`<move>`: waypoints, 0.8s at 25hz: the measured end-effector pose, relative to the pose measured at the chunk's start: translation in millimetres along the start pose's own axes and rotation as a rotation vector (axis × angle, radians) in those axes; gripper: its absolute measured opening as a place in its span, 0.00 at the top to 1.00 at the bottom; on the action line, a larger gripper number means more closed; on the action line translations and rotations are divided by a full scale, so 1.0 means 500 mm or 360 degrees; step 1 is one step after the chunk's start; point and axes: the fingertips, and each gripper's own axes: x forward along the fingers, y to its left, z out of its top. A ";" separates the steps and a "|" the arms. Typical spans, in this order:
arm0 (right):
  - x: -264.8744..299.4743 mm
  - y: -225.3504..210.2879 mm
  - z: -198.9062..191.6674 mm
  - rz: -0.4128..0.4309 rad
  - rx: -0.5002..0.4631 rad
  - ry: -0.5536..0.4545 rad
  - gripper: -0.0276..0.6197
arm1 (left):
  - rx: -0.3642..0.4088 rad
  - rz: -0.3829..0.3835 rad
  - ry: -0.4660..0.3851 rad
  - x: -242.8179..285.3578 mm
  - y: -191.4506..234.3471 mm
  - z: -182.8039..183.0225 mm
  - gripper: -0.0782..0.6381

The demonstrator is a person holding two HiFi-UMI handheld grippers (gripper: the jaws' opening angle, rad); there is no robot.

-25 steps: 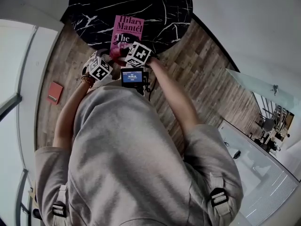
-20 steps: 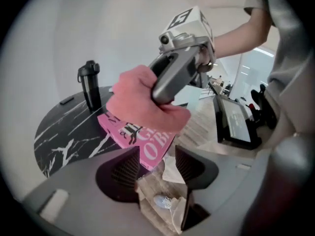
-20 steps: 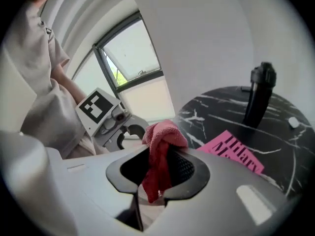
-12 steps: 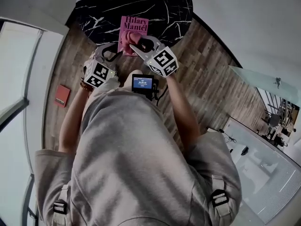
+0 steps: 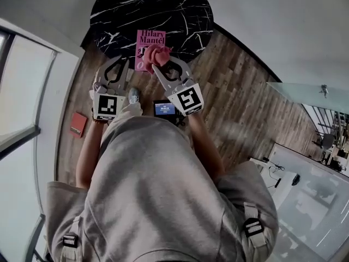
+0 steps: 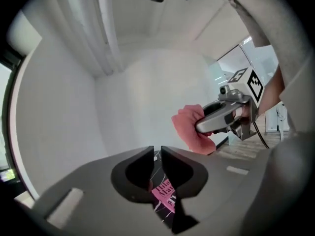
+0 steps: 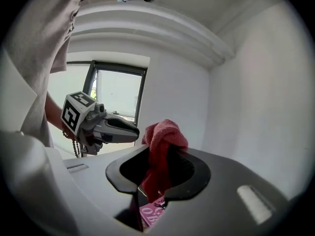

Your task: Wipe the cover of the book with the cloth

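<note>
The right gripper point(image 7: 158, 163) clamps the red cloth point(image 7: 165, 134) bunched between its jaws, with a wad sticking out to do the rubbing. It is held over the pink book point(image 5: 147, 40), though whether the cloth touches the cover is hard to judge. The book lies flat on the black round table point(image 5: 120, 15), close to its near edge (the person's side). The left gripper point(image 6: 156, 154) hangs beside it, its 2 jaws narrow, closing on nothing. Open tabletop beyond the book leaves room for strokes.
</note>
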 end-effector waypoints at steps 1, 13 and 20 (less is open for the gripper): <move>-0.017 0.014 0.009 -0.0004 -0.0017 -0.0011 0.78 | 0.0011 0.0006 -0.0029 -0.013 -0.017 0.017 0.84; -0.289 0.199 0.035 -0.0137 -0.0003 -0.0124 0.78 | -0.0049 0.0097 -0.0038 -0.258 -0.256 0.077 0.87; -0.407 0.267 0.009 -0.0290 0.0022 -0.0112 0.78 | -0.0095 0.0045 -0.0054 -0.351 -0.355 0.068 0.88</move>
